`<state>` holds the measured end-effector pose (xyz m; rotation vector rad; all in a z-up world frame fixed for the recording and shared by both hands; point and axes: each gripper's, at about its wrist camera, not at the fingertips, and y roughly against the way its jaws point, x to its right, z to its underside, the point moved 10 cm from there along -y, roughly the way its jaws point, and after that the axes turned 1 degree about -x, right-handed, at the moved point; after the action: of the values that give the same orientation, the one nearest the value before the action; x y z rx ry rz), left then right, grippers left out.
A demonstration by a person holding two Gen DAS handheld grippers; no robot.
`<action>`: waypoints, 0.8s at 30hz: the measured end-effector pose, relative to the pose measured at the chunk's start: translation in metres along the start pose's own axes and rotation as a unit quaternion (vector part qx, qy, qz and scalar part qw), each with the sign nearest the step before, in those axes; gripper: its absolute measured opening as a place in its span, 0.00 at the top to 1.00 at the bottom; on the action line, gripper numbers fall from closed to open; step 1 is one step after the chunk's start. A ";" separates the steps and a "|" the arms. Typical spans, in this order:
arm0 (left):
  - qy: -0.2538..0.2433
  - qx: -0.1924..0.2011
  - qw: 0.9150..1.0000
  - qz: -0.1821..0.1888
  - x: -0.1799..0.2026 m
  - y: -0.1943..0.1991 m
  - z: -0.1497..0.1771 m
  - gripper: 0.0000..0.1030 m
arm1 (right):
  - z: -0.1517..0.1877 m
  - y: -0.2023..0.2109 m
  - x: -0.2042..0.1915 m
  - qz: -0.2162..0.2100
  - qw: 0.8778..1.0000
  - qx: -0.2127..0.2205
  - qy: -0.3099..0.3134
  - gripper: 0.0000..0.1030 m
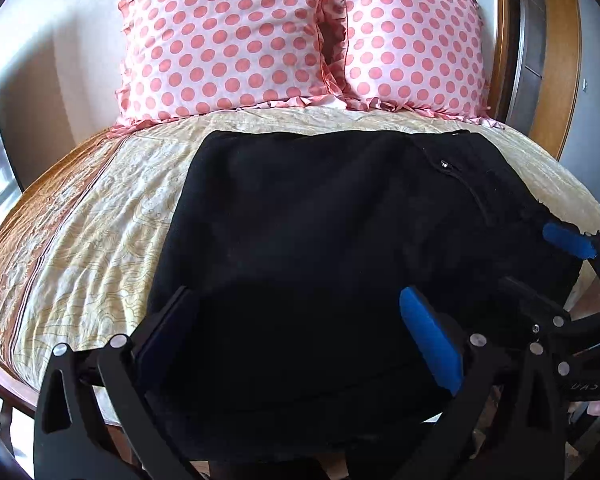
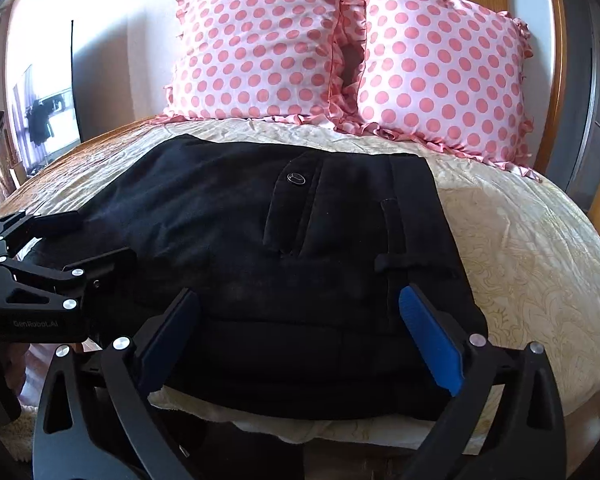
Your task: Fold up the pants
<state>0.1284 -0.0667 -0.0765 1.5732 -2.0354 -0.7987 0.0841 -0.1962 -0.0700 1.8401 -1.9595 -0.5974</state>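
Black pants (image 2: 284,240), folded into a compact rectangular stack, are shown lying flat on the cream patterned bedspread (image 2: 520,248) near the foot edge of the bed; the waistband with its belt loops and a buttoned pocket flap (image 2: 296,178) is turned toward the right side of the stack. In the left wrist view the same pants (image 1: 320,240) are seen from the other side, filling the middle of the bedspread (image 1: 112,216). The left gripper (image 1: 300,320) is held with its blue-padded jaws spread wide above the near edge of the stack, nothing being clasped between them. The right gripper (image 2: 300,320) is likewise spread apart over the near edge, at the waistband end, with no fabric pinched. Each gripper is visible at the margin of the other's view. Two pink polka-dot pillows (image 2: 340,48) with ruffled edges are propped against the wall at the head of the bed.
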 end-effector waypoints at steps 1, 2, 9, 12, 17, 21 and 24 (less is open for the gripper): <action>0.004 -0.002 1.000 0.006 -0.001 0.001 0.000 0.02 | 0.000 0.001 0.000 -0.001 1.000 0.000 -0.001 0.01; 0.006 -0.003 1.000 0.011 -0.002 0.003 0.000 0.02 | 0.000 0.001 0.001 -0.002 1.000 0.000 -0.002 0.01; 0.001 0.015 1.000 -0.009 -0.010 0.022 -0.004 0.02 | -0.013 0.016 0.006 -0.015 1.000 0.013 -0.022 0.01; 0.010 0.020 1.000 -0.016 -0.017 0.026 -0.009 0.02 | -0.022 0.021 0.013 -0.006 1.000 0.015 -0.015 0.01; 0.028 0.024 0.999 -0.025 -0.029 0.029 -0.018 0.02 | -0.040 0.025 0.041 -0.016 0.998 0.007 -0.058 0.01; 0.032 0.024 0.998 -0.041 -0.040 0.029 -0.021 0.02 | -0.048 0.013 0.061 -0.014 0.997 -0.013 -0.081 0.01; 0.036 0.015 0.998 -0.052 -0.047 0.025 -0.021 0.02 | -0.048 0.002 0.068 -0.005 0.997 -0.030 -0.077 0.01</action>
<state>0.1357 -0.0206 -0.0441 1.7120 -1.9360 -0.7403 0.1042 -0.2656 -0.0293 1.8170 -2.0067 -0.8146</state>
